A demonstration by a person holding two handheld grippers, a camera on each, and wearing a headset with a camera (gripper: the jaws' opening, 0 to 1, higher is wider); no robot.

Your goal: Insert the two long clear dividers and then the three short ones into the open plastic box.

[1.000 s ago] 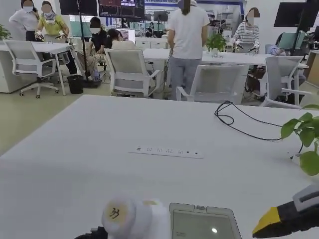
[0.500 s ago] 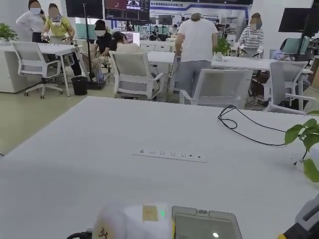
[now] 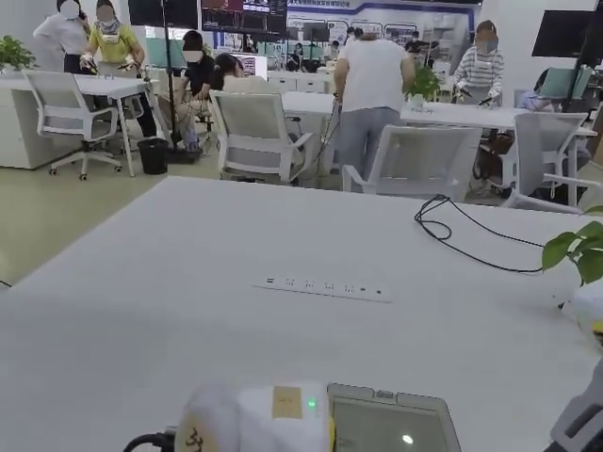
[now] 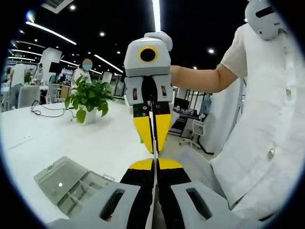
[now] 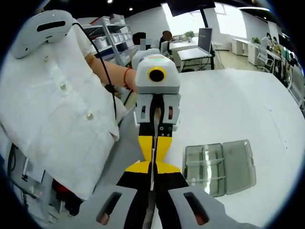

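White worktop (image 3: 283, 358) carrying open box (image 5: 238, 164), dividers (image 5: 205, 164) seemingly inside: likely light, stiff, slick, best pinched at a top edge; left hand-held gripper (image 4: 155, 164) and right hand-held gripper (image 5: 152, 165) pressed together, empty, tip to tip

Head view, bottom edge, left of centre: round white cap (image 3: 205, 431) carries dark handwritten digits. The first reads "3"; the second is cut off by the frame edge and is uncertain.
Top centre: blue banner (image 3: 377, 6) with white characters, too small to read.
Upper left: wall screen (image 3: 243, 13), content illegible.
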